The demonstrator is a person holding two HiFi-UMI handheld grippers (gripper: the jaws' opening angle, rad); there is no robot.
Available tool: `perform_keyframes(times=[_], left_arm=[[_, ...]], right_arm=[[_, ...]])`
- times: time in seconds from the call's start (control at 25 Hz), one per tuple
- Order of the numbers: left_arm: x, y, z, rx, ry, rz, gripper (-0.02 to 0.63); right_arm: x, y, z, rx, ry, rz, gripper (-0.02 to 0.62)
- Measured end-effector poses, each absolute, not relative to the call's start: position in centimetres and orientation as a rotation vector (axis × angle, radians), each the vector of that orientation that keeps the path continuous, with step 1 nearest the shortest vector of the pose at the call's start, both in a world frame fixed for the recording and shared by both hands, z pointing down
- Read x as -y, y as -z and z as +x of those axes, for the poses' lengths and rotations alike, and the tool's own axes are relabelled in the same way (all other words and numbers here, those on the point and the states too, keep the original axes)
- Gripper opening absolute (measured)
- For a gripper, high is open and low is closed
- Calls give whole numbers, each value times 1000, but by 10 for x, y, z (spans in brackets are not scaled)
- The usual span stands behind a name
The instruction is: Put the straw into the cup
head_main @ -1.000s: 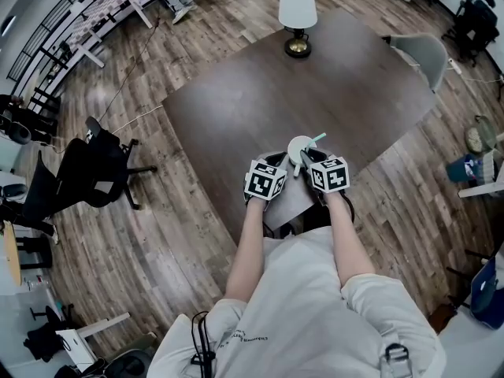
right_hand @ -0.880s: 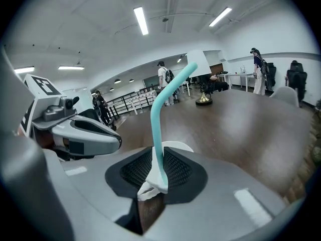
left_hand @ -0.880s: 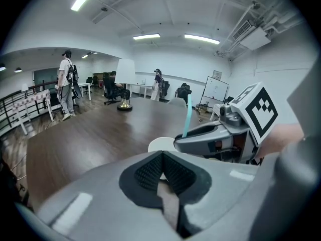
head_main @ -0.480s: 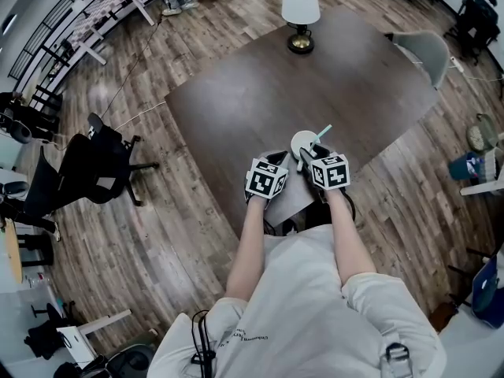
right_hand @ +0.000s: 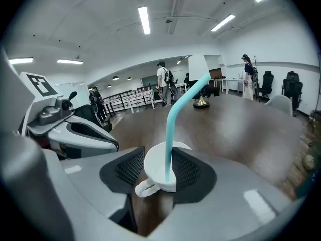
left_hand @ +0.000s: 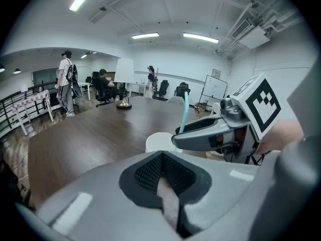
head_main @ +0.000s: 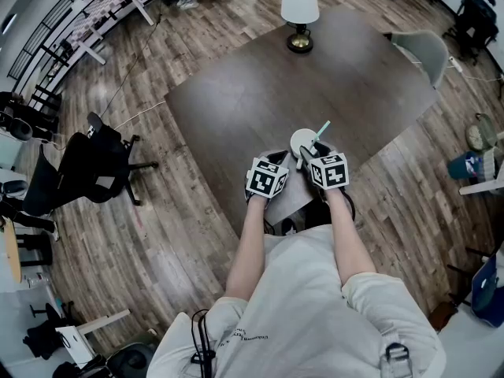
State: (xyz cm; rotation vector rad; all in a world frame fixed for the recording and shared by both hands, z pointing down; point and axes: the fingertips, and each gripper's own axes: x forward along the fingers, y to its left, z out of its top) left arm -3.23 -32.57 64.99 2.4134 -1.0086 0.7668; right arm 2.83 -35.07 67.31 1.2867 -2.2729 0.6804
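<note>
A small white cup (head_main: 300, 141) with a handle stands near the front edge of the dark wooden table (head_main: 260, 93). A teal straw (head_main: 321, 130) stands in it and leans to the far right. In the right gripper view the cup (right_hand: 153, 170) sits between the parted jaws of my right gripper (right_hand: 159, 165), and the straw (right_hand: 175, 119) rises between the pads with a gap on each side. My left gripper (left_hand: 161, 157) is shut on nothing, just left of the cup (left_hand: 158, 142). From there the straw (left_hand: 184, 112) shows behind a right-gripper finger (left_hand: 200, 134).
A table lamp with a white shade (head_main: 299, 6) stands at the table's far edge. A grey chair (head_main: 425, 53) is at the far right corner and a black office chair (head_main: 94, 168) is on the floor to the left. People stand far back in the room.
The straw has swung to a steeper angle and its tip has moved farther from me. Both grippers and the cup have hardly shifted.
</note>
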Motion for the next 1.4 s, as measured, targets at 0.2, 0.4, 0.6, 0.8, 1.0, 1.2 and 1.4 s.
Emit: perform_keyframes(times=[0.2,0.4,0.6,0.8,1.0,1.2,1.4], left_arm=[[326,-650,-30,1009,-763,2410,0],[328,-647,-28,1010,-755,2417,0],[327,-647,-26,1006,-753,2421,0],[327,-647,-25,999,-755,2419,0],[324,-645,-24,1001,-761,2422,0],[319,-643,-21,997,-768,2434,0],[314,-642,-22,1003,-765,2438,0]], right_arm=[[350,-673,23,2240,-596,1230,229],[348,-669,13,2158,-371,1132,235],[348,-668,14,2189,-428,1157,234],[350,-671,22,2197,-488,1188,229],[347,-668,23,2209,-496,1191,227],[344,-666,28,2214,-510,1215,218],[338,-664,32,2220,-518,1237,207]])
